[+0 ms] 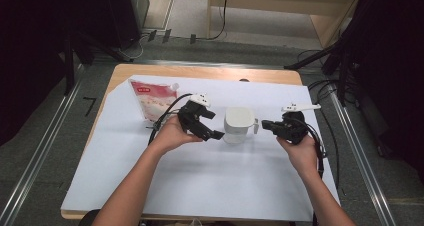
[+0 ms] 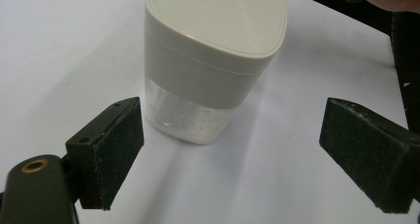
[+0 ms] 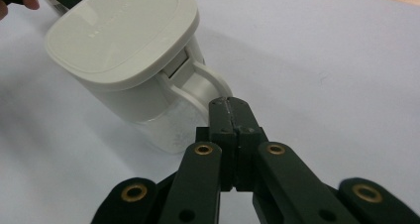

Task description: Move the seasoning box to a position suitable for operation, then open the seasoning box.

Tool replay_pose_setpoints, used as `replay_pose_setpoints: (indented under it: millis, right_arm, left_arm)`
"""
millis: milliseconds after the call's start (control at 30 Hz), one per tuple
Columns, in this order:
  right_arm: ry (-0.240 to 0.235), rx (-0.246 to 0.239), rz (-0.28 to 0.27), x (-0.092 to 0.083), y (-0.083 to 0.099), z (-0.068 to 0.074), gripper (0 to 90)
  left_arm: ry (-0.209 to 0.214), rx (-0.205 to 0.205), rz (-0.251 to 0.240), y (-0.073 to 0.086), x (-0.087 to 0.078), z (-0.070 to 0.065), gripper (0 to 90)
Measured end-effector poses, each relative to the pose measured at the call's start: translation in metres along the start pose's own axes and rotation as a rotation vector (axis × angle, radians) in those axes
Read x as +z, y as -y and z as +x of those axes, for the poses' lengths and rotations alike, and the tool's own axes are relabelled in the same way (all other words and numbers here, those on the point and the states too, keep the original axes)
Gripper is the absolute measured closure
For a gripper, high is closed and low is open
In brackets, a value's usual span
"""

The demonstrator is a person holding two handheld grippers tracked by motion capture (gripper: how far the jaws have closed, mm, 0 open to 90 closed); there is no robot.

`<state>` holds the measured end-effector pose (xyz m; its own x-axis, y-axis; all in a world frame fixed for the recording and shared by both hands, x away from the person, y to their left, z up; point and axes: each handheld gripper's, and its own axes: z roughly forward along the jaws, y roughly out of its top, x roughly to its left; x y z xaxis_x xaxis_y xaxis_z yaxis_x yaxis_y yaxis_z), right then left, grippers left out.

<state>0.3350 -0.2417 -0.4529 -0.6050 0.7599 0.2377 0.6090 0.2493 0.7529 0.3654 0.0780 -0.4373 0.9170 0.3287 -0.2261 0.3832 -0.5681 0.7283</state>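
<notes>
A white lidded container [image 1: 238, 124] with a clear lower part and a side handle [image 1: 255, 125] stands in the middle of the white sheet. My left gripper [image 1: 214, 125] is just left of it, open. In the left gripper view the two pads [image 2: 116, 149] stand wide apart, with the container [image 2: 213, 60] ahead of them and untouched. My right gripper [image 1: 265, 125] comes in from the right. Its jaws [image 3: 230, 107] are shut together, and their tip meets the outer curve of the handle [image 3: 205, 83]. I cannot tell whether any of the handle is pinched.
A pink and white pouch [image 1: 152, 101] with a spout stands at the back left of the sheet [image 1: 200, 181]. The wooden table edge [image 1: 200, 71] runs along the far side. Cables trail from both grippers, and metal rails run along the floor on either side.
</notes>
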Motion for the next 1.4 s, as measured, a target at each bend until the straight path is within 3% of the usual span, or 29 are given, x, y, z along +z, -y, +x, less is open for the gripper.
replay_pose_setpoints:
  millis: [167,233,300,400,633,767,967,1067,1200,1333,1400]
  right_arm:
    - [-0.015,0.012,-0.002,0.008,-0.005,-0.004,90.0]
    - [-0.031,0.015,-0.005,0.01,-0.008,-0.006,90.0]
    - [-0.042,0.013,-0.009,0.012,-0.009,-0.006,90.0]
    - [-0.043,-0.006,-0.013,0.014,-0.011,-0.005,90.0]
    - [-0.033,-0.013,0.001,0.014,-0.01,-0.006,90.0]
    - [-0.033,-0.016,0.0,0.014,-0.01,-0.004,90.0]
    - [-0.032,-0.017,-0.001,0.014,-0.01,-0.004,90.0]
    - [-0.031,-0.015,0.0,0.014,-0.01,-0.003,90.0]
    - [-0.033,-0.02,-0.002,0.014,-0.01,-0.004,90.0]
    - [-0.034,-0.017,-0.001,0.014,-0.01,-0.003,90.0]
    - [-0.034,-0.015,-0.001,0.014,-0.01,-0.003,90.0]
  left_arm:
    - [-0.016,0.037,0.012,-0.007,-0.003,-0.003,10.9]
    - [-0.015,0.038,0.027,-0.011,-0.003,-0.003,11.0]
    - [-0.001,0.033,0.01,-0.011,-0.003,-0.001,11.0]
    - [0.001,0.024,0.011,-0.012,-0.002,0.003,11.0]
    - [0.004,0.061,0.049,-0.021,0.007,0.002,11.0]
    - [0.02,0.051,0.042,-0.021,0.01,0.006,11.0]
    - [0.028,0.083,0.067,-0.026,0.016,0.008,11.0]
    - [0.012,0.142,0.091,-0.027,0.02,0.006,12.1]
    - [0.016,0.141,0.112,-0.024,0.026,0.01,13.0]
    - [0.022,0.131,0.086,-0.025,0.026,0.014,13.8]
    - [0.028,0.144,0.114,-0.026,0.028,0.016,13.9]
